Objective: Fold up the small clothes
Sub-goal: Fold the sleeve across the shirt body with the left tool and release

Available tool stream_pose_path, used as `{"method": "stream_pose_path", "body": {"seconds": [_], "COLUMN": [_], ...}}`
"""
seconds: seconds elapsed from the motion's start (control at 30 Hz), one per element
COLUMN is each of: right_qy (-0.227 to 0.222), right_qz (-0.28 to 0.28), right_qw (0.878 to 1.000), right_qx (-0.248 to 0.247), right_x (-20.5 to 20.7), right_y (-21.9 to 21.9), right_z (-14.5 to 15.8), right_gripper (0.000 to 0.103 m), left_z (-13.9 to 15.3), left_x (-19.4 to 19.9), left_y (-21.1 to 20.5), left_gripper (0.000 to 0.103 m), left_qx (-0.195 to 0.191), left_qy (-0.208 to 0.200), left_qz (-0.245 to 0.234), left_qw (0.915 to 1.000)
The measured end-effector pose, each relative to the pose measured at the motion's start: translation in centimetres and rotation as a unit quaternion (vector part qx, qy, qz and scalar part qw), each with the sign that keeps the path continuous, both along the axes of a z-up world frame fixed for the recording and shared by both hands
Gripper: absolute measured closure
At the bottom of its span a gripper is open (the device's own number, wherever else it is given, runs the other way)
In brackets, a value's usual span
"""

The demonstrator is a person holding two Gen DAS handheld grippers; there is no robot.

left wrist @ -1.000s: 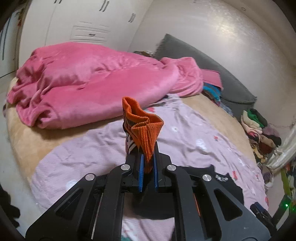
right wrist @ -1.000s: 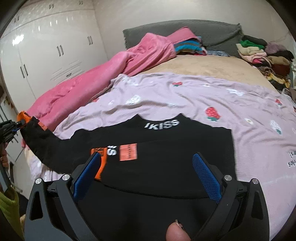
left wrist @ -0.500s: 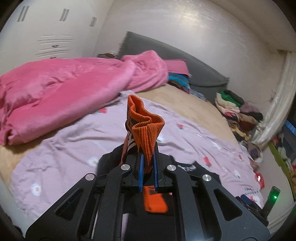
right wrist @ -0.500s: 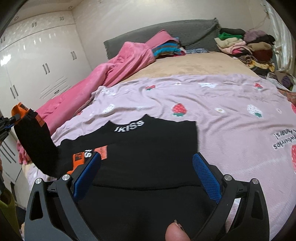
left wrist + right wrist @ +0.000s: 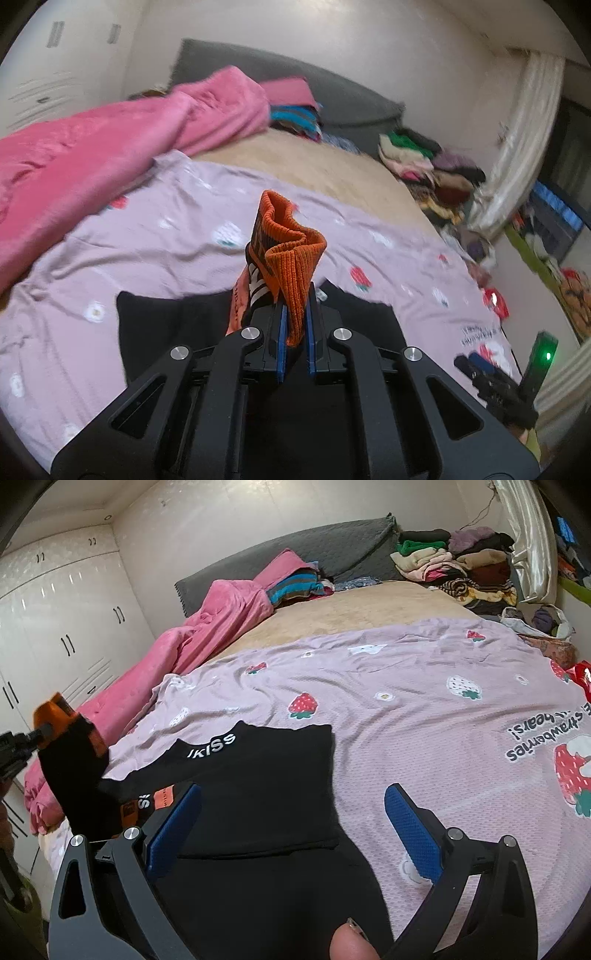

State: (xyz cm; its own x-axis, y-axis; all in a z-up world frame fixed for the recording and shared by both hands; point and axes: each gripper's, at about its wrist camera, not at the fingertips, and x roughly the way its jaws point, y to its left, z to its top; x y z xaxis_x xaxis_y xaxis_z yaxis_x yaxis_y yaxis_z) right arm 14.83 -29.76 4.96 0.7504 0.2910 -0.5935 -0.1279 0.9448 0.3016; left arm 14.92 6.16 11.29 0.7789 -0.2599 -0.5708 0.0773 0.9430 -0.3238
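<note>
A black top [image 5: 255, 782] with white lettering at the neck lies on the lilac strawberry sheet [image 5: 424, 716]. My left gripper [image 5: 294, 334] is shut on its orange ribbed sleeve cuff [image 5: 288, 258], which stands up above the blue pads. In the right wrist view that gripper [image 5: 37, 734] shows at the far left edge, holding the black sleeve [image 5: 74, 775] lifted off the bed. My right gripper [image 5: 291, 823] hovers open over the top's lower right part, nothing between its blue pads [image 5: 412, 825]. In the left wrist view the top [image 5: 159, 325] lies under the gripper.
A pink blanket [image 5: 207, 638] is heaped along the left of the bed. A grey headboard cushion [image 5: 332, 546] and folded clothes [image 5: 443, 561] sit at the far end. White wardrobes [image 5: 62, 627] stand to the left. A thumb tip [image 5: 349, 943] shows at the bottom edge.
My left gripper has swung to the right with the orange cuff, bringing the sleeve over the black top. The right gripper has shifted right, toward the garment's right edge.
</note>
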Motion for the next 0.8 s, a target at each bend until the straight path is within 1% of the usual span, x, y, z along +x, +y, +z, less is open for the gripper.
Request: {"method": "stream_pose_path", "body": {"seconds": [0.1, 0.27, 0.37, 0.63, 0.7, 0.77, 0.8], "right_qy": [0.001, 0.005, 0.007, 0.015, 0.019, 0.024, 0.025], "right_qz": [-0.006, -0.016, -0.023, -0.035, -0.038, -0.040, -0.041], "right_qw": [1.000, 1.000, 1.000, 0.999, 0.999, 0.999, 0.999], "right_qx": [0.003, 0.008, 0.010, 0.007, 0.009, 0.011, 0.010], "right_x": [-0.1, 0.0, 0.2, 0.4, 0.5, 0.7, 0.8], "right_y": [-0.6, -1.4, -1.8, -2.2, -2.4, -2.5, -2.5], "right_z": [-0.1, -0.4, -0.5, -0.8, -1.0, -1.1, -1.2], "right_gripper": [0.005, 0.005, 0.005, 0.005, 0.005, 0.005, 0.005], "left_z": [-1.2, -3.8, -5.4, -8.3, -9.2, -9.8, -10.0], "left_x": [0.8, 2.1, 2.5, 3.6, 4.0, 4.0, 3.9], "left_y": [-2.0, -5.7, -8.1, -11.8, -12.6, -13.1, -13.3], "left_gripper": [0.101, 0.101, 0.101, 0.098, 0.095, 0.086, 0.075], "left_qx": [0.004, 0.012, 0.019, 0.022, 0.020, 0.016, 0.014], "left_qy": [0.014, 0.045, 0.060, 0.094, 0.108, 0.117, 0.117], "left_qz": [-0.027, -0.075, -0.107, -0.164, -0.180, -0.198, -0.208], "left_qw": [0.9995, 0.9961, 0.9923, 0.9816, 0.9775, 0.9731, 0.9710]}}
